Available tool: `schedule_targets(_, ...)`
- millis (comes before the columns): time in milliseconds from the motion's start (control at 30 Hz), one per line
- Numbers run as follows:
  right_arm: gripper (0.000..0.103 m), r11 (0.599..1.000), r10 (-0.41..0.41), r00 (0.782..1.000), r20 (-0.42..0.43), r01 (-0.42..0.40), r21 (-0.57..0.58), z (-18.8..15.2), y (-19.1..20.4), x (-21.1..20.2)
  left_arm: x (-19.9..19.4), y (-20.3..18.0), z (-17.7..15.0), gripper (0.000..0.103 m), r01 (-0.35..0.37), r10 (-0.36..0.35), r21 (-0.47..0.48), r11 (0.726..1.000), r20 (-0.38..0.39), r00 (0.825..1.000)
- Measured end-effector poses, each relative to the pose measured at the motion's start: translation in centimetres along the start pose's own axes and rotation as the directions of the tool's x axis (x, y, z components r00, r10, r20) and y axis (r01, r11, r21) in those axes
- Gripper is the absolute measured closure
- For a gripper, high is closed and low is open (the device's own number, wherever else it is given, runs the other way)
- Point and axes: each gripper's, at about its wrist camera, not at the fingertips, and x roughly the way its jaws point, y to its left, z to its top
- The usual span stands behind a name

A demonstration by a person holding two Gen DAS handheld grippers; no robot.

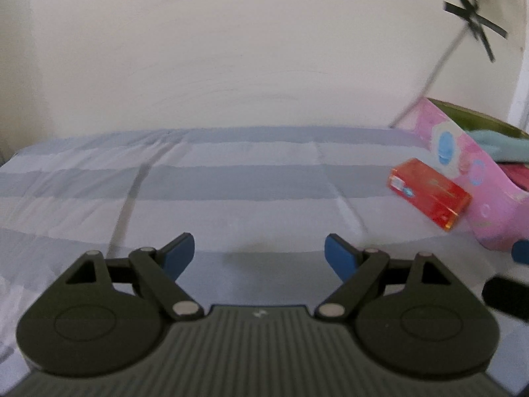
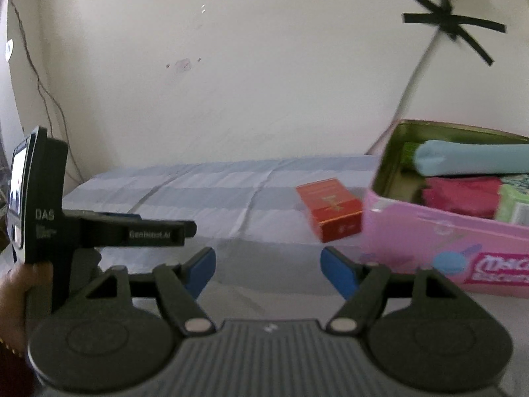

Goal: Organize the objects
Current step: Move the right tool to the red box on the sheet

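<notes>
A small red box (image 1: 429, 193) lies on the blue striped bedsheet (image 1: 215, 182), right beside the pink tin box (image 1: 463, 165). In the right wrist view the red box (image 2: 330, 208) sits just left of the pink tin (image 2: 446, 241), which holds a light blue roll (image 2: 469, 160), a red cloth (image 2: 463, 195) and a green packet (image 2: 515, 203). My left gripper (image 1: 259, 254) is open and empty, well left of the red box. My right gripper (image 2: 267, 269) is open and empty, a little in front of the red box. The left gripper's body (image 2: 99, 228) shows at the left in the right wrist view.
A cream wall (image 2: 248, 66) rises behind the bed. A white cable (image 2: 413, 76) taped with black tape (image 2: 453, 20) runs down the wall to behind the tin. A thin dark wire (image 2: 43, 92) hangs at the far left.
</notes>
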Motion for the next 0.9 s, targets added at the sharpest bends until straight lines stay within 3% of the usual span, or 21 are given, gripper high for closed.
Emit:
schedule_targets(333, 0.031, 0.998, 0.007, 0.997, -0.074, -0.012, -0.069, -0.3, 2.0, 3.0, 1.0, 1.3, -0.3, 0.015, -0.001, 0.000, -0.034, 0.999, -0.021, 1.000)
schedule_targets(533, 0.030, 0.983, -0.048, 0.996, -0.080, 0.033, -0.178, 4.0, 1.7, 5.2, 1.3, 2.1, -0.2, 0.015, -0.011, 0.009, -0.073, 0.997, -0.034, 0.999)
schedule_targets(633, 0.024, 0.978, -0.073, 0.987, -0.142, 0.042, -0.207, 6.7, 1.0, 8.0, 1.3, 2.4, -0.2, 0.015, -0.021, 0.018, -0.079, 0.997, -0.033, 0.999)
schedule_targets(700, 0.019, 0.961, -0.126, 0.975, -0.184, 0.073, -0.267, 8.2, 0.8, 10.3, 1.5, 2.3, -0.2, 0.015, -0.019, 0.017, -0.077, 0.997, -0.034, 0.999)
schedule_targets(767, 0.017, 0.948, -0.188, 0.947, -0.262, 0.105, -0.301, 9.5, 0.4, 12.9, 1.6, 2.2, -0.2, 0.015, -0.020, 0.018, -0.073, 0.997, -0.033, 0.999)
schedule_targets(833, 0.016, 0.944, -0.237, 0.899, -0.369, 0.123, -0.308, 10.3, -0.1, 15.5, 1.5, 2.1, -0.1, 0.015, -0.019, 0.017, -0.064, 0.998, -0.029, 0.999)
schedule_targets(900, 0.010, 0.925, -0.303, 0.862, -0.406, 0.164, -0.343, 10.4, -0.5, 17.3, 1.2, 2.4, -0.1, 0.015, -0.018, 0.017, -0.058, 0.998, -0.016, 1.000)
